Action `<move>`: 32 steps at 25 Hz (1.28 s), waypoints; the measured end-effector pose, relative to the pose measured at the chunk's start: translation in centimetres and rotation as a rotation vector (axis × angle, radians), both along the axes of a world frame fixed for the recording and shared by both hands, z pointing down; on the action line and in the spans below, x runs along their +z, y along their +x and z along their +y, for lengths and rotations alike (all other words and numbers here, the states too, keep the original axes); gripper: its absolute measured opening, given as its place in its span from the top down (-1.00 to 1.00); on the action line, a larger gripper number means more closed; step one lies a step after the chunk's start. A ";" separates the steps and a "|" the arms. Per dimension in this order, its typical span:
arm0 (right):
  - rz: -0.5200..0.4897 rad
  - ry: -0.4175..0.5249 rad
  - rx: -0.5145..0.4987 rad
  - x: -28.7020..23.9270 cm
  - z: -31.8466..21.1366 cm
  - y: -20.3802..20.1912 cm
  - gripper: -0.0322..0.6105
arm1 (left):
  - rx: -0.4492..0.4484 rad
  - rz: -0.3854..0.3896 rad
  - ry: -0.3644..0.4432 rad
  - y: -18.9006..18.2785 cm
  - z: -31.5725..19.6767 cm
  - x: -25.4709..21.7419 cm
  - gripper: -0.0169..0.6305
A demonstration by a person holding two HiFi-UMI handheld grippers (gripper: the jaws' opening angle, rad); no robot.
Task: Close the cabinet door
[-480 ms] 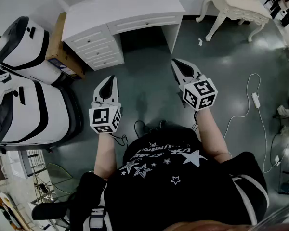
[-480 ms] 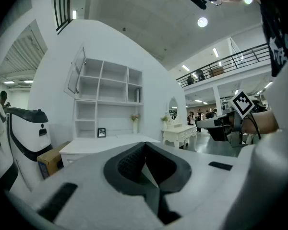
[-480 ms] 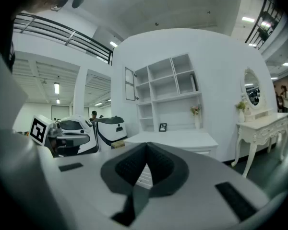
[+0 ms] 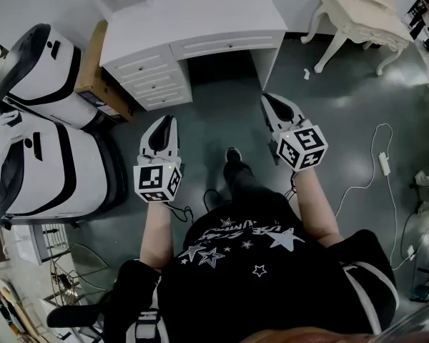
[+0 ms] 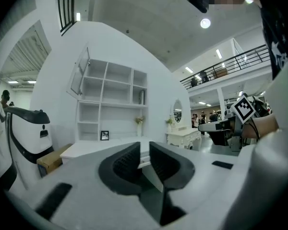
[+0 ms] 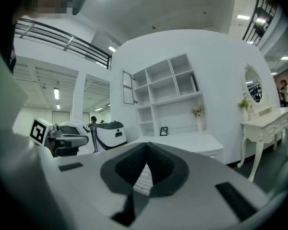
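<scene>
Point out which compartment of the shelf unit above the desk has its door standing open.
The top-left compartment: its framed door swings outward at the unit's left edge, while the other compartments show no door.

Showroom-like hall: white desk, wall shelves, mezzanine railing overhead.

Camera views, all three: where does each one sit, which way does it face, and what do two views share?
Head view: on the person's head, looking steeply down at the white desk; shows torso, forearms, left gripper, right gripper.
Left gripper view: rides that gripper, facing the wall shelves over its shut jaws; right gripper at right edge.
Right gripper view: same, over its shut jaws; left gripper at left edge.
Shared: both gripper views show the open cabinet door.
</scene>
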State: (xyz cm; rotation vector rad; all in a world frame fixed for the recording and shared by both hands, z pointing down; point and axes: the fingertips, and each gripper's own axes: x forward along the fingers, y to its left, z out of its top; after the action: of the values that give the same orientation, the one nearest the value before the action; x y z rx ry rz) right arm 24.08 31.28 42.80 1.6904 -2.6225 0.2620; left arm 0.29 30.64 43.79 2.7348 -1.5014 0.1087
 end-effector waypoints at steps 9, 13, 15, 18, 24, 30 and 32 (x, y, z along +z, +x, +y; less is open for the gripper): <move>-0.034 0.002 -0.028 1.5 -11.6 0.7 0.89 | -0.003 0.004 -0.036 0.7 -9.4 1.2 -0.08; -0.046 -0.005 -0.043 1.7 -19.0 1.0 0.89 | -0.037 0.068 -0.033 0.5 -16.2 0.8 -0.43; -0.046 -0.009 -0.053 1.7 -22.9 1.2 0.88 | -0.058 0.101 -0.031 0.5 -20.0 0.2 -0.48; -0.040 -0.014 -0.066 1.3 -29.0 1.7 0.89 | -0.067 0.097 -0.028 0.8 -25.7 -0.7 -0.51; -0.052 -0.008 -0.107 0.4 -40.2 1.6 0.89 | -0.114 0.095 -0.010 0.8 -35.8 -2.5 -0.52; -0.083 -0.012 -0.166 1.0 -47.0 0.0 0.88 | -0.158 0.102 0.002 0.7 -41.3 -3.0 -0.52; -0.099 -0.015 -0.194 1.3 -48.1 -1.1 0.89 | -0.177 0.095 0.006 0.1 -41.8 -3.2 -0.52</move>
State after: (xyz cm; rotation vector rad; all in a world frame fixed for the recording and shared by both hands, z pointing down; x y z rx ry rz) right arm 22.97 -16.84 44.08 1.4403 -2.8215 0.3686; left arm 0.37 -11.14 40.60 2.5565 -1.7101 -0.0282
